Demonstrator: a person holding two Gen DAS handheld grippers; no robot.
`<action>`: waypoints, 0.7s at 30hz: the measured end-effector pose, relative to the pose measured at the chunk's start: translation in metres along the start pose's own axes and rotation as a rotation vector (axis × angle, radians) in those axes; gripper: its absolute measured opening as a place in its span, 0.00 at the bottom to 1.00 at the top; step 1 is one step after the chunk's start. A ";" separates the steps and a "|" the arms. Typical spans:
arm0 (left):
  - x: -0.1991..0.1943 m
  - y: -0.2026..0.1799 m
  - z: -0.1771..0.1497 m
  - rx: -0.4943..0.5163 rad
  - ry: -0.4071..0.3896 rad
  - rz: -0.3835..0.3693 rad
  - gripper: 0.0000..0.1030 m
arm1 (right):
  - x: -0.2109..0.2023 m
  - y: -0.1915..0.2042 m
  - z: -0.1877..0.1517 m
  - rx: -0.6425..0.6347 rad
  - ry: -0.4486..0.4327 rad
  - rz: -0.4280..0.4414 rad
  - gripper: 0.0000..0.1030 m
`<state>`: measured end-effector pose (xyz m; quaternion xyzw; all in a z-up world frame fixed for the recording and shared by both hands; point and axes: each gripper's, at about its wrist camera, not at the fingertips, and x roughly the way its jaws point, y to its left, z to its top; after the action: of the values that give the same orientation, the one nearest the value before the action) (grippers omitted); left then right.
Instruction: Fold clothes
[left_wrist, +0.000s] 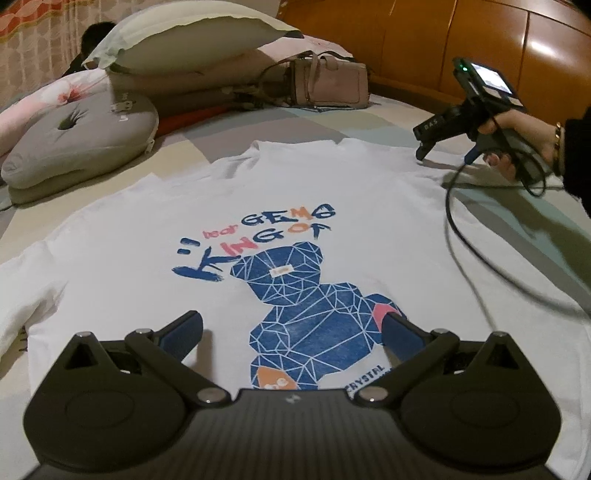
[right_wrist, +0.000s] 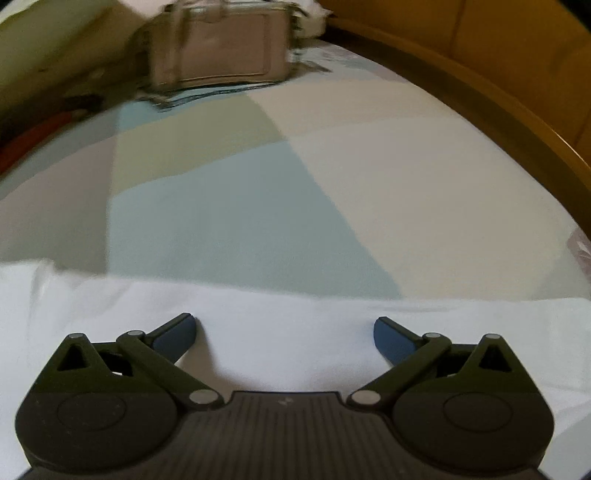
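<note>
Spread wide over the white T-shirt (left_wrist: 229, 206), left gripper (left_wrist: 291, 332) jaws, empty, above the bear print. Lies flat on the bed (right_wrist: 258, 184), long axis running away toward the far hem. Nearer that hem, right gripper (right_wrist: 284, 328), jaws wide, nothing pinched.

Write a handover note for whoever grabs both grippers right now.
Left gripper: open, above the T-shirt's bear print, holding nothing.
Right gripper: open wide, empty, over the shirt's white edge at the far right side.
T-shirt: spread flat, print up, on the bed; handbag and pillows beyond it.
Done: shirt laid out.
Left: every fold; none visible yet.
</note>
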<state>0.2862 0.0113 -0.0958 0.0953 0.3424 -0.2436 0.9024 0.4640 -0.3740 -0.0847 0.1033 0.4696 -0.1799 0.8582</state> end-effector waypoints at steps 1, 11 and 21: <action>0.000 0.000 0.000 -0.001 -0.002 0.001 0.99 | -0.004 0.000 0.005 0.033 0.016 0.001 1.00; 0.001 0.002 0.000 -0.001 0.004 0.013 0.99 | -0.002 0.083 0.017 -0.102 0.072 0.103 1.00; 0.004 0.007 -0.001 -0.015 0.015 0.026 0.99 | 0.013 0.080 0.029 -0.051 -0.018 0.101 1.00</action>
<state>0.2916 0.0164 -0.0995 0.0950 0.3498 -0.2285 0.9036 0.5246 -0.3135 -0.0793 0.1032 0.4606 -0.1252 0.8727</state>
